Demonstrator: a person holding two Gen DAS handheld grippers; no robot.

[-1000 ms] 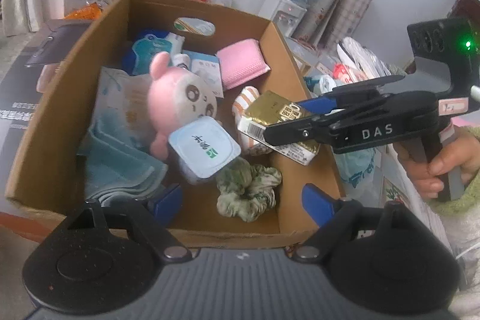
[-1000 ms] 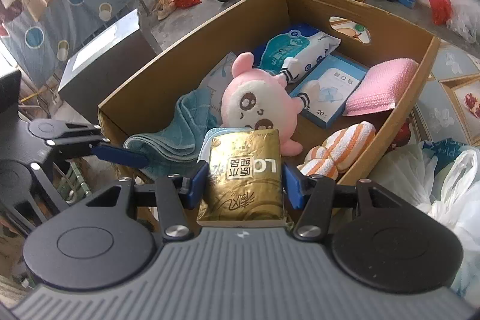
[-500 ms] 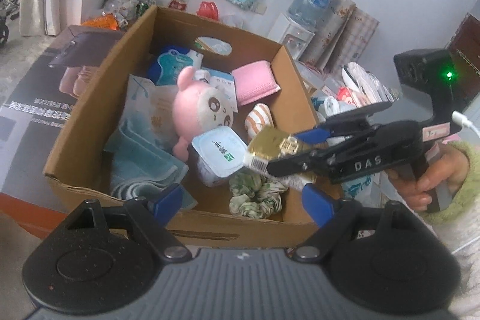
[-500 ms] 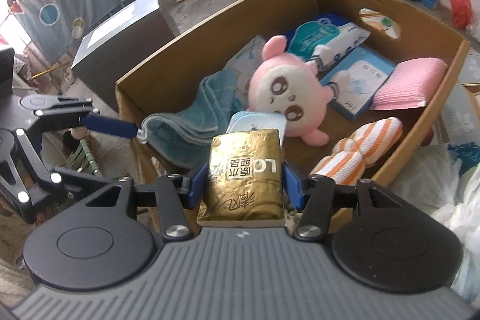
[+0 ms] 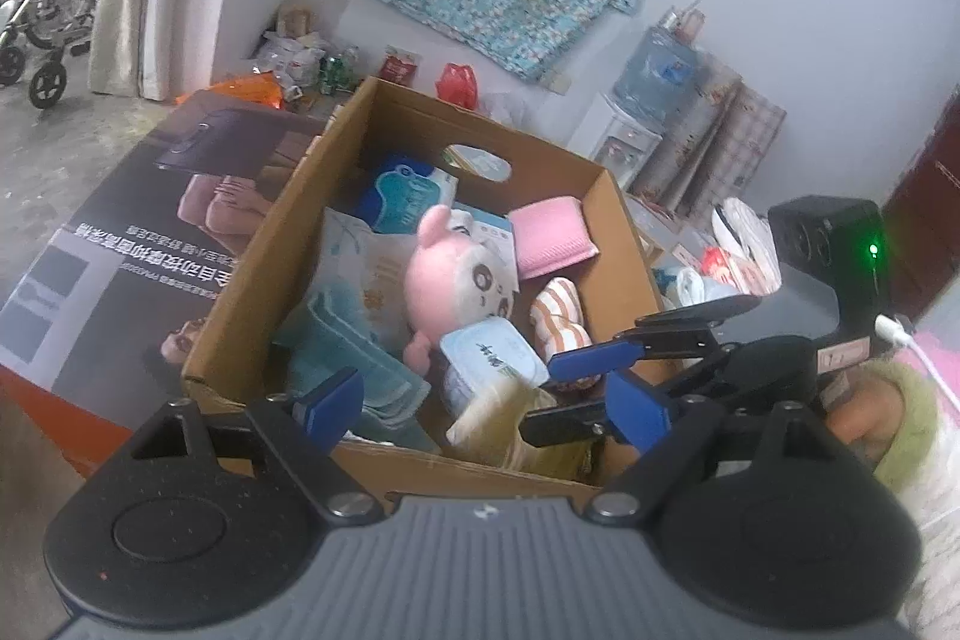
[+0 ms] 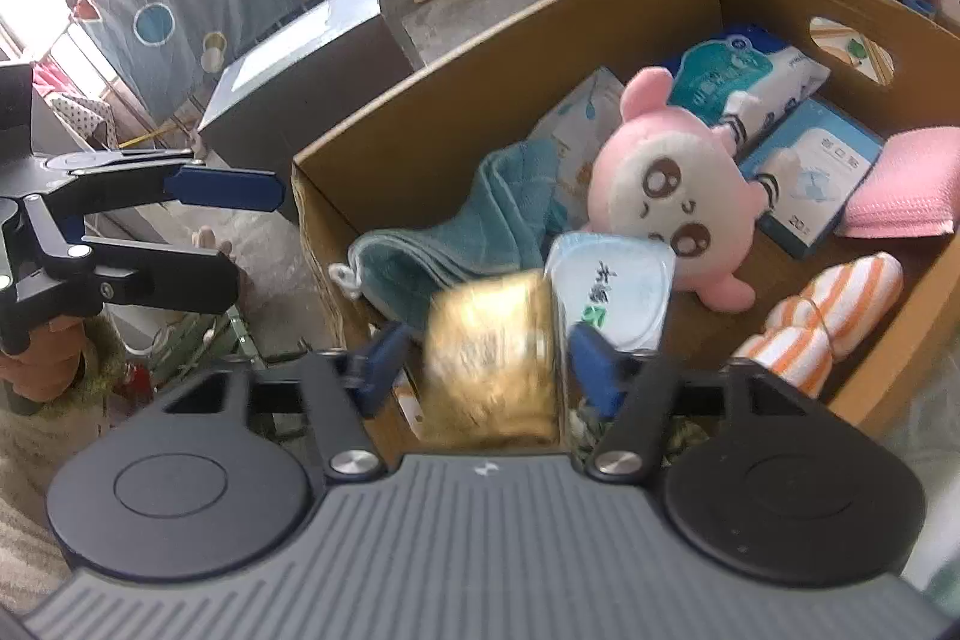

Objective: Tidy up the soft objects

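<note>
While I am angling both tongs down over the cardboard box (image 6: 606,10), the pink plush toy (image 6: 672,196) is lying in its middle among towels and tissue packs. My right gripper (image 6: 489,364) is hanging over the near corner, its jaws opening, and the gold tissue pack (image 6: 489,370) is sitting blurred between the blue pads, apparently slipping free. My left gripper (image 5: 480,400) is hovering wide open and empty outside the box's near wall.
</note>
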